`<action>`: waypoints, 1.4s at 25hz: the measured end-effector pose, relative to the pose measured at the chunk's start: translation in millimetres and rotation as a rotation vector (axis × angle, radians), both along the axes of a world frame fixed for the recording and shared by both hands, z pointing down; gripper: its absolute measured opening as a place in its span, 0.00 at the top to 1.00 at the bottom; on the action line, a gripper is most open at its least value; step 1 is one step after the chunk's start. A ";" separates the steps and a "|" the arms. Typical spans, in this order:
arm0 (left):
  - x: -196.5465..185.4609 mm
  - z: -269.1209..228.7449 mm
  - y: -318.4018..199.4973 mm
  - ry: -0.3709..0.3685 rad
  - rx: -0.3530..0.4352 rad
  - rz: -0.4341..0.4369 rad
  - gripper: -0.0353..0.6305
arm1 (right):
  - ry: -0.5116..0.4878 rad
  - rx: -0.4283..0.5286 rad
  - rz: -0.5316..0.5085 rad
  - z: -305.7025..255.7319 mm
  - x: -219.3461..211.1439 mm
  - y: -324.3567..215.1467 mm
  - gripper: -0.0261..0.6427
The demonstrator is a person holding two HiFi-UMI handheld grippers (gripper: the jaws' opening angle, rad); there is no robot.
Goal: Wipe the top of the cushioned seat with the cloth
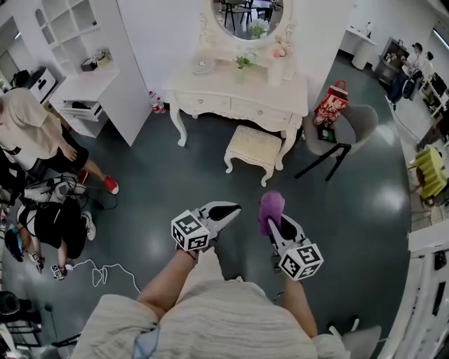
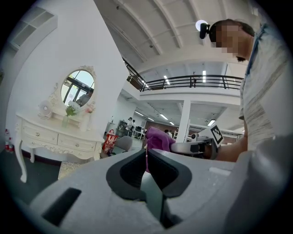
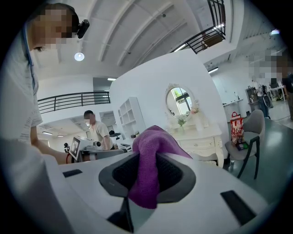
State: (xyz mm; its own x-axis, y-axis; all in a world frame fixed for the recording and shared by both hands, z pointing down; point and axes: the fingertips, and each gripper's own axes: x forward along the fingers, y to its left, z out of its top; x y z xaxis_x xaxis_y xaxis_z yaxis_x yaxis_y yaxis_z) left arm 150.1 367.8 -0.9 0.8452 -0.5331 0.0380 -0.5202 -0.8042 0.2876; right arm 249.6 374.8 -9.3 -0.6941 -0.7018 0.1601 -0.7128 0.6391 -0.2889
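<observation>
From the head view, the left gripper (image 1: 226,212) and the right gripper (image 1: 275,223) are held out side by side over a dark, shiny floor (image 1: 140,175), with a gap between them. A purple cloth (image 1: 270,207) bunches up at the tip of the right one. The cushioned stool (image 1: 254,145) stands well ahead of both, tucked partly under a cream dressing table (image 1: 238,98) with an oval mirror (image 1: 249,17). Its padded top is bare and neither gripper touches it. A grey chair (image 1: 359,120) with a red bag (image 1: 331,104) behind it stands to the right of the table. A white shelf unit (image 1: 84,70) and a person (image 1: 28,126) are off to the left. In the left gripper view, the left gripper's (image 2: 146,157) jaws are pressed together with nothing between them. The cloth shows beyond them at the tip of the other gripper, and the dressing table stands far off on the left. In the right gripper view, the right gripper's (image 3: 147,159) jaws pinch the cloth, which humps above them and hangs down in front. The dressing table and chair stand well beyond.
</observation>
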 end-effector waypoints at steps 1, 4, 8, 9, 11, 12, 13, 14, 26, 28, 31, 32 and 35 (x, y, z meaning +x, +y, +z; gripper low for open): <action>-7.0 1.6 -8.0 0.003 -0.005 -0.004 0.91 | 0.003 -0.007 0.002 1.6 -5.9 -7.5 0.82; -30.3 3.1 -32.7 0.007 -0.013 -0.009 0.91 | 0.021 -0.020 0.003 2.8 -28.0 -32.2 0.82; -60.7 7.2 -65.1 -0.001 -0.016 0.004 0.91 | 0.038 -0.027 0.013 6.7 -57.0 -63.9 0.82; -67.1 8.0 -73.7 0.000 -0.017 0.010 0.91 | 0.040 -0.029 0.022 8.1 -62.5 -72.3 0.82; -78.5 8.3 -89.9 -0.004 -0.016 0.026 0.91 | 0.040 -0.031 0.041 10.0 -72.9 -88.5 0.82; -83.8 8.0 -97.4 -0.007 -0.012 0.036 0.91 | 0.039 -0.030 0.050 10.4 -78.0 -96.1 0.82; -88.9 7.5 -104.5 -0.008 -0.009 0.045 0.91 | 0.039 -0.029 0.061 10.5 -83.1 -103.2 0.82; -93.8 7.0 -111.1 -0.007 -0.005 0.053 0.91 | 0.039 -0.027 0.072 10.6 -88.1 -109.6 0.82; -113.9 14.5 -155.7 0.016 -0.005 0.143 0.91 | 0.061 -0.044 0.125 19.0 -122.5 -148.3 0.82; -112.4 17.9 -165.6 0.022 -0.008 0.150 0.91 | 0.063 -0.050 0.127 22.7 -123.7 -157.3 0.82; -108.0 22.9 -183.2 0.015 -0.002 0.154 0.91 | 0.066 -0.065 0.128 30.1 -121.9 -174.7 0.82; -106.8 24.3 -190.5 0.006 0.002 0.150 0.91 | 0.067 -0.072 0.125 32.4 -121.5 -181.6 0.82; -102.6 29.3 -212.8 -0.010 -0.008 0.142 0.91 | 0.070 -0.092 0.110 38.1 -120.5 -203.2 0.82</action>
State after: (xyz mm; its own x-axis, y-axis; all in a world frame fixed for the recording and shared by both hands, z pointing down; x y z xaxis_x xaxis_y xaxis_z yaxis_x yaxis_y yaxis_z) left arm 47.5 155.0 28.5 0.9116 -0.4079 0.0502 -0.4042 -0.8677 0.2895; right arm 129.2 171.6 28.7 -0.5988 -0.7530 0.2728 -0.7975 0.5290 -0.2901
